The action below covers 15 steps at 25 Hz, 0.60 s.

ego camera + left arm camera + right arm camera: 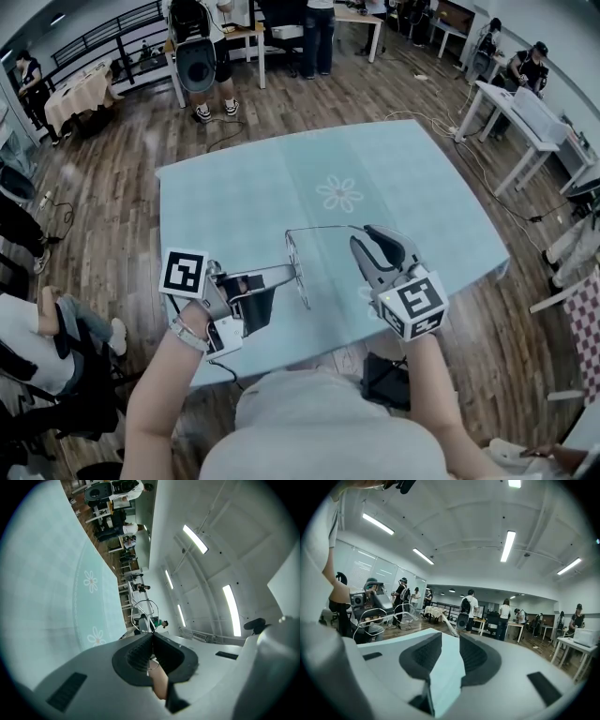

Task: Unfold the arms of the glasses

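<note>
The left tongs [289, 273] are clamped shut on the wire glasses [292, 249], held over the pale blue flowered worktop [412, 178] at frame centre. The right tongs [362, 234] stand partly open and empty, just beside the end of one outstretched arm. Around them are a wooden floor [112, 187] and white desks [511, 112], with people [319, 33] along the top.

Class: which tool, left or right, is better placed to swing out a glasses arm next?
Right, probably: the right tool is open and empty beside the thin wire-framed glasses, while the left tool is shut on their frame.
</note>
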Each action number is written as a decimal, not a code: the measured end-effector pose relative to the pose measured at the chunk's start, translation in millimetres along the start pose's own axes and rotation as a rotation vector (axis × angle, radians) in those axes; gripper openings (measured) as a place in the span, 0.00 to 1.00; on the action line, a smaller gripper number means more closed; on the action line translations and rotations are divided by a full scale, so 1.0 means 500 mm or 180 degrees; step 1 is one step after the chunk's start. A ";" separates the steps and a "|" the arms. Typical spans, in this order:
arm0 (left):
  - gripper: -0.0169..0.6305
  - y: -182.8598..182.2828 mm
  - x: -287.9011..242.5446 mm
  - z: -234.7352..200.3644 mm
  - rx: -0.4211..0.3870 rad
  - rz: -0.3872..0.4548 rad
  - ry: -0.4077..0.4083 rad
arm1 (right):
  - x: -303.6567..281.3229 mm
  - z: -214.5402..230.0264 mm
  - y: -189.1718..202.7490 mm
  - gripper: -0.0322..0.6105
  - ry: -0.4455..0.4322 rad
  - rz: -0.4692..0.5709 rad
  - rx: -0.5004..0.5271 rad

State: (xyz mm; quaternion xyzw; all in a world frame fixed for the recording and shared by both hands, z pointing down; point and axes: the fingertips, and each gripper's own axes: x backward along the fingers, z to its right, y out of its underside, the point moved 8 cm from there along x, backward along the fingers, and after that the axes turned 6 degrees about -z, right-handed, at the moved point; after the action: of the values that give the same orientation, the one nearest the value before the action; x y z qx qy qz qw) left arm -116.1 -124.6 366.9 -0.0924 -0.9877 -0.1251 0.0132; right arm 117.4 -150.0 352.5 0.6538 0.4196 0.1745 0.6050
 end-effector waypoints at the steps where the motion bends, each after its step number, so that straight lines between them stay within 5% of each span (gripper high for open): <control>1: 0.04 0.000 0.000 0.000 0.0001 0.0002 0.0007 | 0.001 -0.001 0.003 0.23 -0.0013 -0.0001 -0.0004; 15: 0.04 0.005 -0.002 0.013 0.0042 -0.0020 0.0024 | -0.013 -0.051 0.063 0.31 -0.0406 0.0119 -0.0012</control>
State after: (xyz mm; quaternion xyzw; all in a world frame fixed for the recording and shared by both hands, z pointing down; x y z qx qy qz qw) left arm -114.5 -121.0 361.3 -0.0888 -0.9888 -0.1190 0.0172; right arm 105.2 -135.8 389.1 0.6702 0.3675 0.1445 0.6284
